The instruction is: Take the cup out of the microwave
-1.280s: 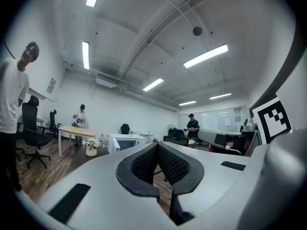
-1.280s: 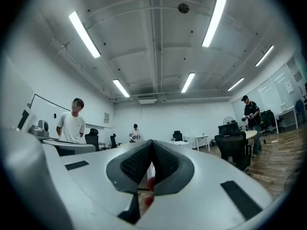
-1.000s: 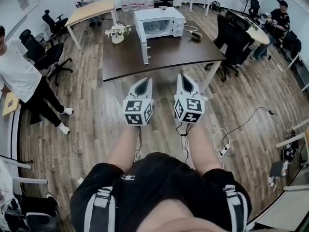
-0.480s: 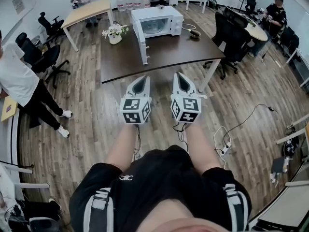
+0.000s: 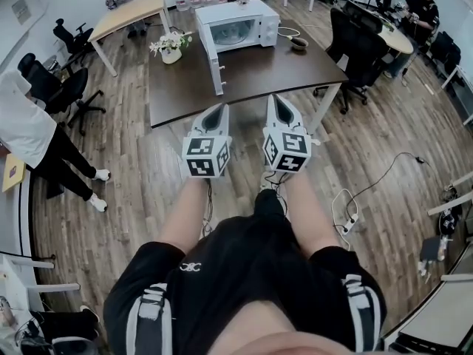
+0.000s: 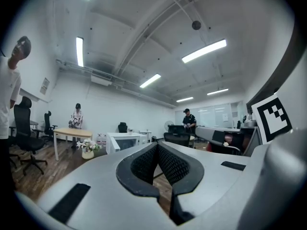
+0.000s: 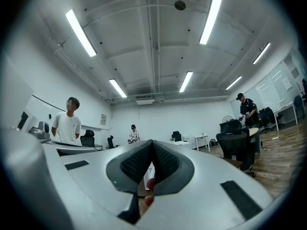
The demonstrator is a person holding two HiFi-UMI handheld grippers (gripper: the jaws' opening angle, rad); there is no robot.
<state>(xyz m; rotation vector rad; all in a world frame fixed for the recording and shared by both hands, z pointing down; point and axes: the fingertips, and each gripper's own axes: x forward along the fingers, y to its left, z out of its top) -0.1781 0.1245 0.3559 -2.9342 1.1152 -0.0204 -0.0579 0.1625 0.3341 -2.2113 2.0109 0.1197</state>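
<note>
A white microwave (image 5: pixel 236 23) stands at the far end of the dark brown table (image 5: pixel 259 76), its door (image 5: pixel 216 65) swung open toward me. Its inside is too small and dim to show a cup. Both grippers are held side by side in front of me, short of the table's near edge, pointing level at it. In the head view my left gripper (image 5: pixel 221 109) and right gripper (image 5: pixel 278 99) have their jaws together. The left gripper (image 6: pixel 157 145) and the right gripper (image 7: pixel 152 142) each show pads meeting at the tip, with nothing held.
A flower pot (image 5: pixel 169 49) sits left of the microwave, a small dark bowl (image 5: pixel 299 44) and a white cable to its right. Black office chairs (image 5: pixel 362 58) stand at the table's right. A person in white (image 5: pixel 26 128) stands at the left. Cables and a power strip (image 5: pixel 346 224) lie on the floor.
Both grippers have moved forward toward the table together. The table and microwave now sit closer and larger in the head view.
</note>
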